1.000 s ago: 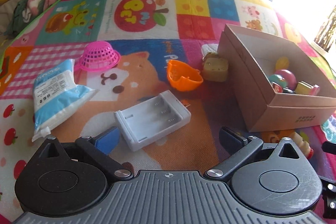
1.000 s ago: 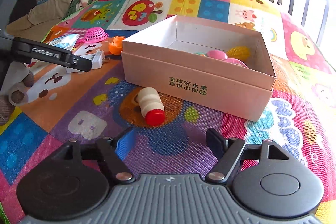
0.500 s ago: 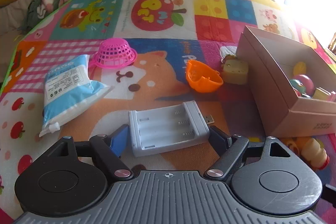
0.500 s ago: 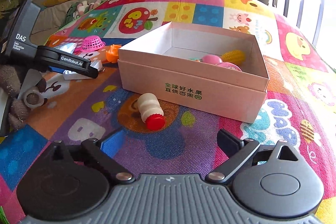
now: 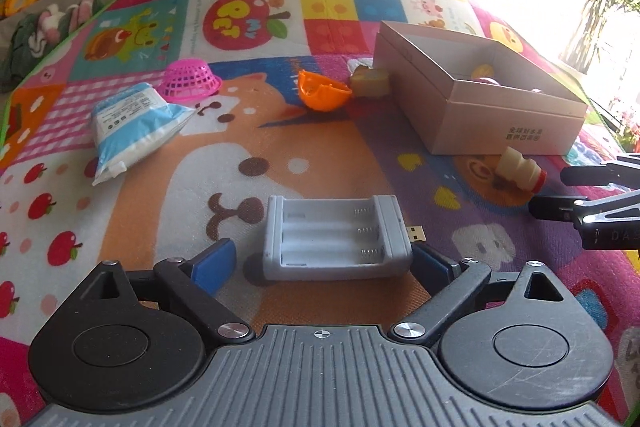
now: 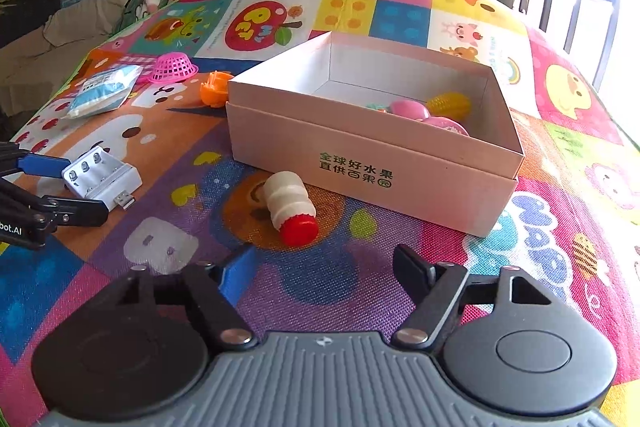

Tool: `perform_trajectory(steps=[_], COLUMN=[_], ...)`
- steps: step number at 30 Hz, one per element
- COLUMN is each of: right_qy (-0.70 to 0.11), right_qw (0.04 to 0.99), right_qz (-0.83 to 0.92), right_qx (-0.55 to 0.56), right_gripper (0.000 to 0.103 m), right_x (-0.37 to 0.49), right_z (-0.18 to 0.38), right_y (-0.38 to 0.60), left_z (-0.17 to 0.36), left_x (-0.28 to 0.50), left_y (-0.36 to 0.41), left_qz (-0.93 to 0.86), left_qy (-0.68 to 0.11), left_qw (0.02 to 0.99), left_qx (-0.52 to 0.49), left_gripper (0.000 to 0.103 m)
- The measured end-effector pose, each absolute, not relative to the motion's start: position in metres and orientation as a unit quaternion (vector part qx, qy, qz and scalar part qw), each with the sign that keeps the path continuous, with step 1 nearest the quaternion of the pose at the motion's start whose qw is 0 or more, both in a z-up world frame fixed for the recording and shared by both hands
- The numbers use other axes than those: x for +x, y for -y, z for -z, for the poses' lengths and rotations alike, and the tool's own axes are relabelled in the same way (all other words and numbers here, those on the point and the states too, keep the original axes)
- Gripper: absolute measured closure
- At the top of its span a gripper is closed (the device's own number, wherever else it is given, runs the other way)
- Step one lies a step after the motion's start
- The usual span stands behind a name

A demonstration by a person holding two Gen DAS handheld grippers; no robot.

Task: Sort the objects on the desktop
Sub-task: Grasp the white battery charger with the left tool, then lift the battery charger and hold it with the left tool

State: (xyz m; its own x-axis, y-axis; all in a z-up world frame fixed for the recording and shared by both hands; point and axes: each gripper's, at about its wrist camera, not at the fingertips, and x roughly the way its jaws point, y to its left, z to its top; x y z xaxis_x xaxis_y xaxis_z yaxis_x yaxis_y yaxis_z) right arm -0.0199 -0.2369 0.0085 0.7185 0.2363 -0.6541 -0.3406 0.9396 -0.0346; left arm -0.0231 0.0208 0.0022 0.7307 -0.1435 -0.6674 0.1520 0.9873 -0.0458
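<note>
Daylight floods in beyond the fingers' right, blowing out that corner; fisheye bends edges; short soft shadows.

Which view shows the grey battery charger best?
Left wrist: the battery charger lies close and central, three empty slots facing up. The right wrist view shows it small at the left edge, partly hidden.

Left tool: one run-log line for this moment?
left tool: opening, straddles battery charger | right tool: closing, empty | bottle: lying by box
</note>
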Motion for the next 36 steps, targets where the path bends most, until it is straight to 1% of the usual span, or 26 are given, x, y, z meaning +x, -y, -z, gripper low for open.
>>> perform_trajectory(steps=[1, 2, 7, 12, 17, 21, 23, 25, 27, 32, 36], right_qy=[-0.342, -0.344, -0.348, -0.339, -0.344, -0.350, -0.342, -0.336, -0.334, -0.365, -0.357], right_qw=[0.924, 0.923, 0.925, 0.933, 0.934, 0.932, 0.935, 0.936, 0.936, 0.924, 0.927], right_qz=[-0.155, -0.155, -0.130, -0.045, -0.023, -0.042, -0.063, -0.079, -0.092, -0.112, -0.104], right_qx=[-0.076, -0.076, -0.079, -0.112, -0.091, -0.079, -0.075, -0.068, -0.057, -0.020, -0.047], right_gripper=[0.036, 0.037, 0.037, 0.037, 0.037, 0.037, 0.036, 0.030, 0.027, 0.027, 0.027], right_x=[-0.019, -0.017, -0.006, 0.000, 0.001, -0.004, -0.012, -0.018, -0.021, -0.009, -0.006], right_z=[-0.009, -0.010, -0.011, -0.011, -0.012, -0.015, -0.021, -0.027, -0.030, -0.023, -0.021], right_y=[0.235, 0.233, 0.228, 0.233, 0.245, 0.244, 0.242, 0.239, 0.234, 0.219, 0.210], left_z=[-0.002, -0.002, -0.001, -0.002, -0.002, -0.001, -0.001, -0.001, -0.001, -0.001, -0.001], left_x=[-0.023, -0.024, -0.026, -0.026, -0.026, -0.026, -0.026, -0.026, -0.026, -0.026, -0.028], left_y=[-0.021, -0.021, -0.025, -0.025, -0.025, -0.027, -0.027, -0.027, -0.027, -0.027, -0.028], left_qz=[0.080, 0.083, 0.088, 0.090, 0.090, 0.092, 0.092, 0.092, 0.092, 0.092, 0.091], left_qy=[-0.357, -0.357, -0.353, -0.352, -0.352, -0.349, -0.349, -0.349, -0.349, -0.349, -0.349], left_qw=[0.930, 0.930, 0.931, 0.932, 0.932, 0.932, 0.932, 0.932, 0.932, 0.932, 0.933], left_qx=[0.005, 0.004, -0.006, -0.012, -0.012, -0.022, -0.022, -0.021, -0.022, -0.021, -0.020], left_gripper=[0.004, 0.003, 0.002, 0.001, 0.001, 0.001, 0.000, 0.000, 0.000, 0.000, 0.000])
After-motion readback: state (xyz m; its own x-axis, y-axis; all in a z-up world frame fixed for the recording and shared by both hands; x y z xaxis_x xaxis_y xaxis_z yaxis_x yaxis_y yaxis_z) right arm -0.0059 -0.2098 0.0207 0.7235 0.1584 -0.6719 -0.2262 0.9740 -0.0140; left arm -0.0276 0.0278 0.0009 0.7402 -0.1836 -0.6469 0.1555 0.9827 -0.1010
